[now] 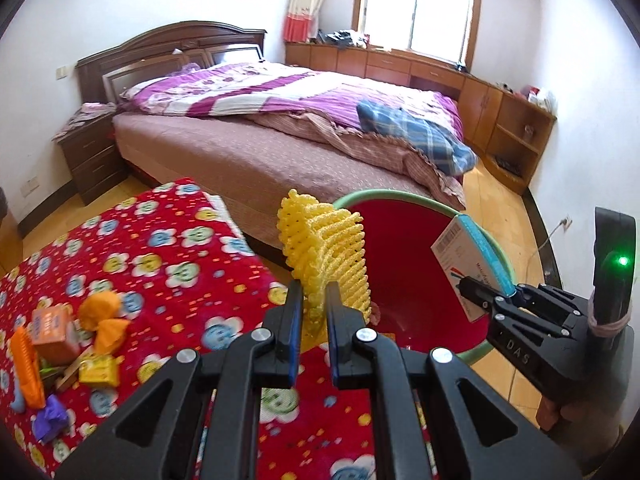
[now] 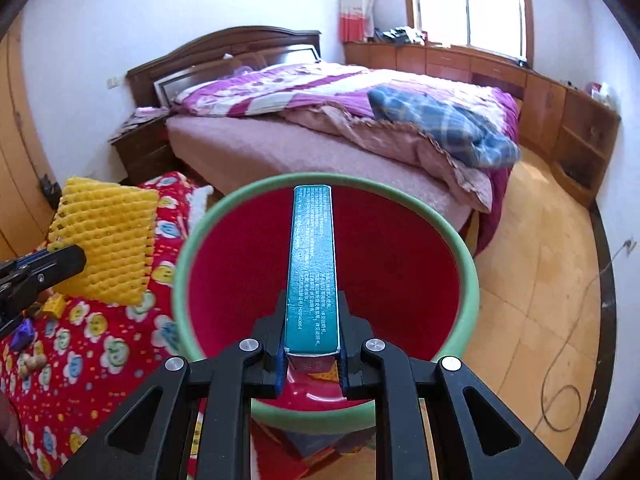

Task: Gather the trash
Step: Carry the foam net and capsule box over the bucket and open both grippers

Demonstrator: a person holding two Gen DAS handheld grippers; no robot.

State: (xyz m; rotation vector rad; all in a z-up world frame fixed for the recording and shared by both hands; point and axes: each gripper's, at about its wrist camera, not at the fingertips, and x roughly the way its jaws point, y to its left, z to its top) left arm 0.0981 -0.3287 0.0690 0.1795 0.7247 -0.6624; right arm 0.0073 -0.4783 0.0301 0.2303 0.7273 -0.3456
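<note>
My left gripper (image 1: 313, 292) is shut on a yellow foam fruit net (image 1: 326, 248), held upright beside the left rim of the red basin with a green rim (image 1: 404, 194). The net also shows in the right wrist view (image 2: 104, 240), with the left gripper (image 2: 60, 258) at its lower left. My right gripper (image 2: 311, 308) is shut on a teal and white carton (image 2: 313, 264), held over the basin (image 2: 256, 196). In the left wrist view the carton (image 1: 468, 256) and right gripper (image 1: 480, 290) hang over the basin's right rim.
A red flowered cloth (image 1: 160, 248) covers the table, with several pieces of trash at its left: orange wrappers (image 1: 102, 316), a small orange box (image 1: 52, 326), a yellow pack (image 1: 98, 370), a purple wrapper (image 1: 50, 420). A bed (image 1: 280, 128) stands behind. A cable (image 2: 568, 360) lies on the floor.
</note>
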